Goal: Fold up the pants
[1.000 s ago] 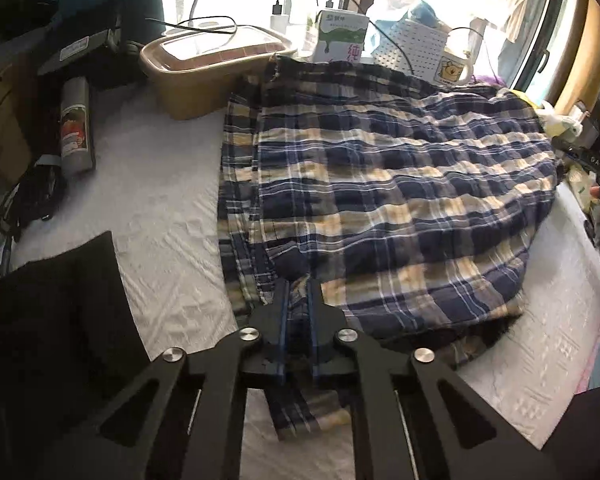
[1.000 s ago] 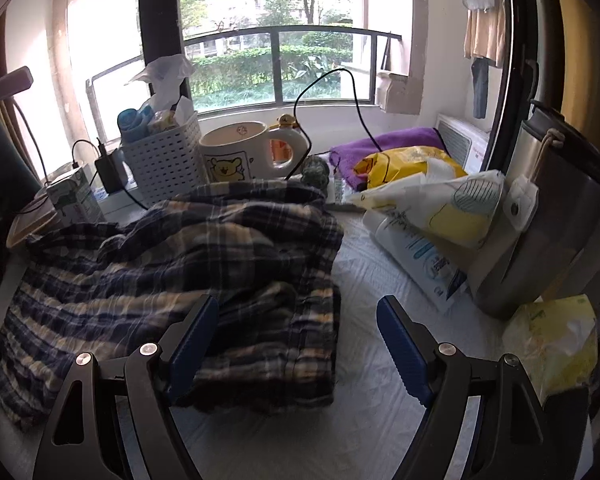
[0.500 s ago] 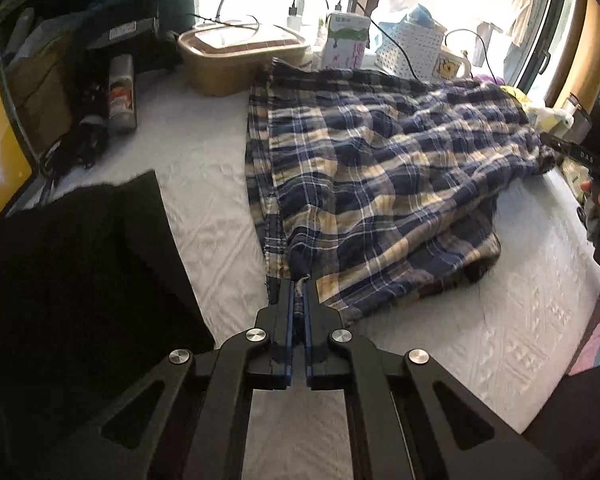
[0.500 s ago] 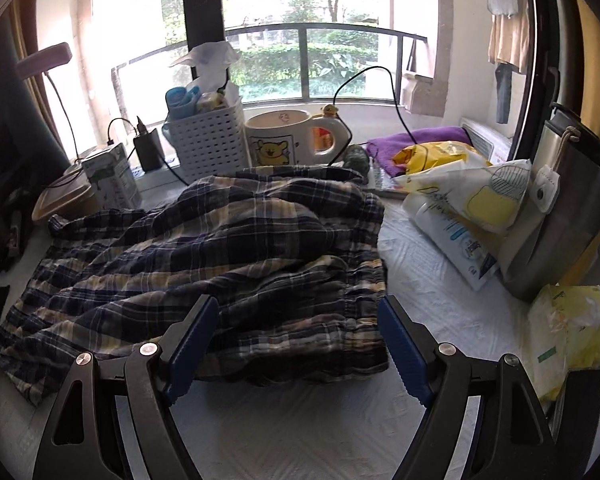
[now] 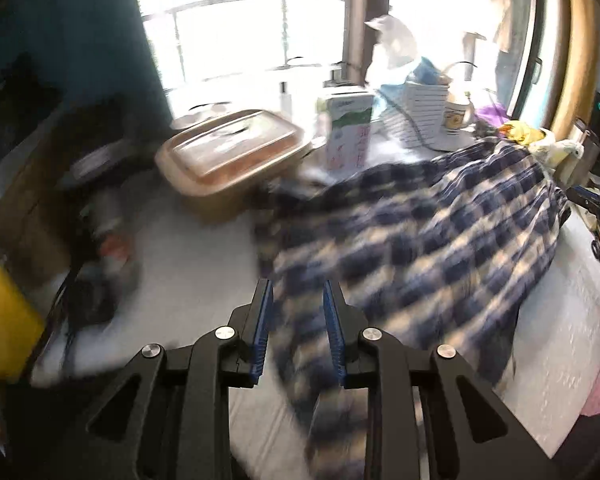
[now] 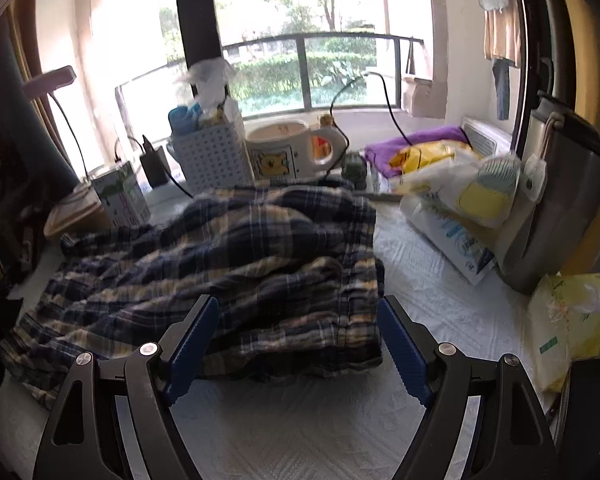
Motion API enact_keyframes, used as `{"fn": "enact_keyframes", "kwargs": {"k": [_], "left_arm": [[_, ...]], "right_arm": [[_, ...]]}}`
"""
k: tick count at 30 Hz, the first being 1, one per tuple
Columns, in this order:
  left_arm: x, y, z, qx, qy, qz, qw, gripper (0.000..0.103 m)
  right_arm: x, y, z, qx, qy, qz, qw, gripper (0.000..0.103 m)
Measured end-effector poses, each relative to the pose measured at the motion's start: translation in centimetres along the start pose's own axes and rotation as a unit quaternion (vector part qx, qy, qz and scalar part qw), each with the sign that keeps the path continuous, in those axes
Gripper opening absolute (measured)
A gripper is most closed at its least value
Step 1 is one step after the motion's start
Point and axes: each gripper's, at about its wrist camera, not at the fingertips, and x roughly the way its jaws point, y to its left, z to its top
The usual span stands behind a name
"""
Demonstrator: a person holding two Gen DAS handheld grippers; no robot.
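Left wrist view: left tool (image 5: 296,320) part open, blurred plaid pants (image 5: 420,240) cloth between its pads, hold uncertain; likely letting a hem go.
Carton (image 5: 348,136) at 12 o'clock: writing unreadable.
Right wrist view: right tool (image 6: 296,340) wide open, empty, at pants (image 6: 236,264) edge, bunched at centre on white surface (image 6: 300,432).

The pants (image 6: 236,264), a navy, cream and tan plaid pair, are lying rumpled and loosely doubled over on the white textured surface. Their thick folded edge is sitting toward the right, while a thinner single layer is trailing off to the left, wrinkled and uneven.
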Motion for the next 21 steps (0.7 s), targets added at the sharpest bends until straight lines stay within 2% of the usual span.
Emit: {"fn": "enact_keyframes", "kwargs": {"k": [2,6,8,10,13,17,21], "left_arm": [[2.6,-1.1,2.0,0.017,0.009,-0.021,0.9996,0.026],[6.6,-2.8,4.2,0.031,0.029,-0.05,0.9979,0.026],[9.0,-3.7,5.1,0.034,0.045,-0.063,0.9964,0.026],[10.5,-4.4,5.5,0.039,0.06,-0.071,0.995,0.026],[12.7,-4.4,5.6,0.034,0.078,-0.06,0.9945,0.026],[13.4,-3.3,5.9,0.022,0.065,-0.026,0.9973,0.026],[13.5,-1.7,5.7,0.009,0.052,0.017,0.9984,0.026]], "right_arm": [[-0.1,0.5,0.4,-0.009,-0.005,0.015,1.0,0.082],[0.6,3.0,1.3,-0.061,-0.004,0.038,0.997,0.048],[1.3,4.3,1.7,-0.079,-0.001,0.057,0.995,0.039],[2.2,5.6,2.1,-0.098,0.005,0.074,0.992,0.039],[4.1,7.1,2.6,-0.125,0.019,0.084,0.988,0.039],[7.8,7.9,2.7,-0.15,0.055,0.056,0.986,0.039],[11.1,6.6,2.6,-0.131,0.088,0.026,0.987,0.039]]}}
